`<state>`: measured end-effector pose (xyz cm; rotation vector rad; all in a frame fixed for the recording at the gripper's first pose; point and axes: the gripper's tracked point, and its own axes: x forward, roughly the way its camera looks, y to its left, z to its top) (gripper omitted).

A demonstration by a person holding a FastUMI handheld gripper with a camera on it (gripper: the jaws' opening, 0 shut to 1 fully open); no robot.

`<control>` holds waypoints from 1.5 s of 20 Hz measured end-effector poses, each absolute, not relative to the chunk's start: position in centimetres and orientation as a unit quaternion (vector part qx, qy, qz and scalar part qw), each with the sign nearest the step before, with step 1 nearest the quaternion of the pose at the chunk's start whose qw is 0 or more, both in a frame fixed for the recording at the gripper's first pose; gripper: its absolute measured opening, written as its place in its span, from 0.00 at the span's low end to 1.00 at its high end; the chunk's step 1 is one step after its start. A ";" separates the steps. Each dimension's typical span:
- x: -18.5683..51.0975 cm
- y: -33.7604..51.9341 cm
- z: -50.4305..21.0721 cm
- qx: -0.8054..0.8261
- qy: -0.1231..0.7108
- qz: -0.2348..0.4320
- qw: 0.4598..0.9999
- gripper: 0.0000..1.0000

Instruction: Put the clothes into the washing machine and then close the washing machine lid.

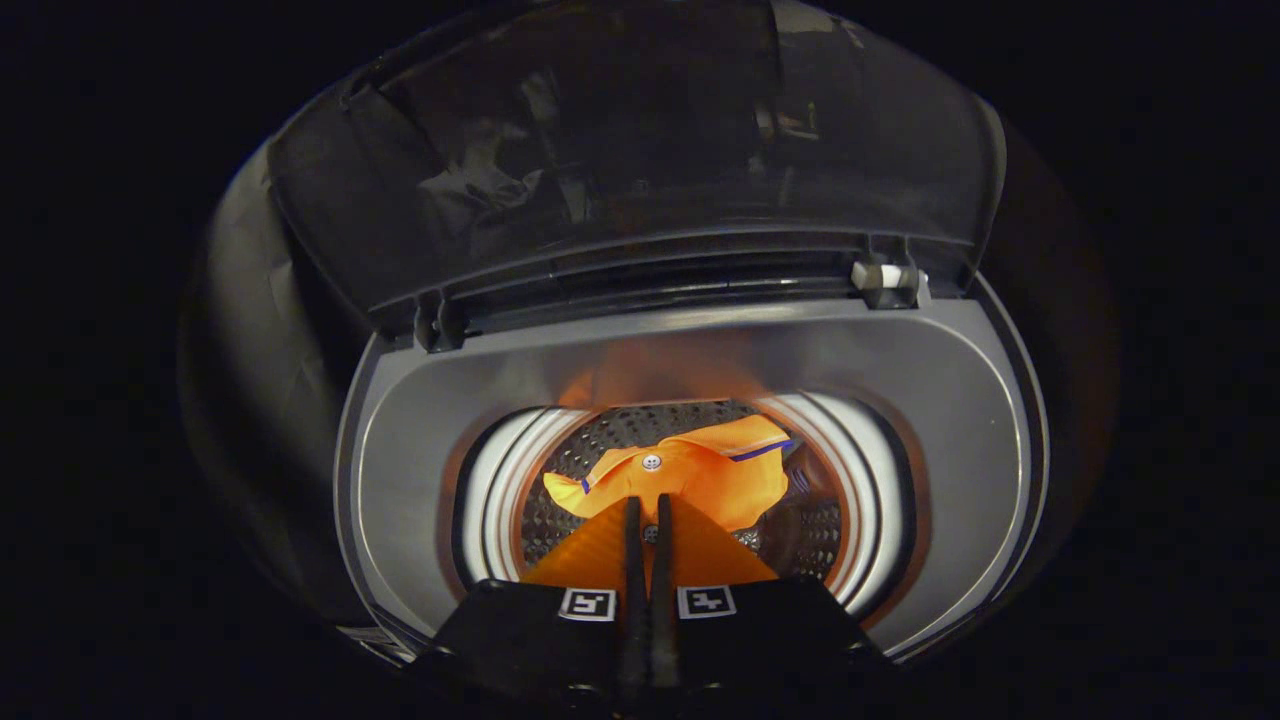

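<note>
An orange garment (690,470) with a blue trim line and a small button hangs down into the perforated drum (600,440) of the top-loading washing machine (930,400). My gripper (647,502) is shut on a fold of that orange cloth, which fans out on both sides of the two fingers over the drum mouth. The dark see-through lid (620,140) stands raised beyond the opening, hinged along the back edge.
The grey top panel (400,470) rings the round drum mouth with its white inner rim (495,480). A white latch piece (885,277) sits at the right hinge. Dark surroundings lie all about the machine.
</note>
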<state>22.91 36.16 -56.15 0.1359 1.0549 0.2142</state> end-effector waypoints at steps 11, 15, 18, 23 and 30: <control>23.1 35.5 -55.9 0.044 0.497 0.095 0.861 0.96; 22.7 34.9 -55.4 0.041 0.497 0.091 0.862 1.00; 22.4 34.5 -54.6 0.043 0.495 0.092 0.863 1.00; 22.0 34.8 -52.3 0.051 0.479 0.094 0.871 1.00; 23.6 34.6 -43.7 0.023 0.397 0.105 0.911 0.99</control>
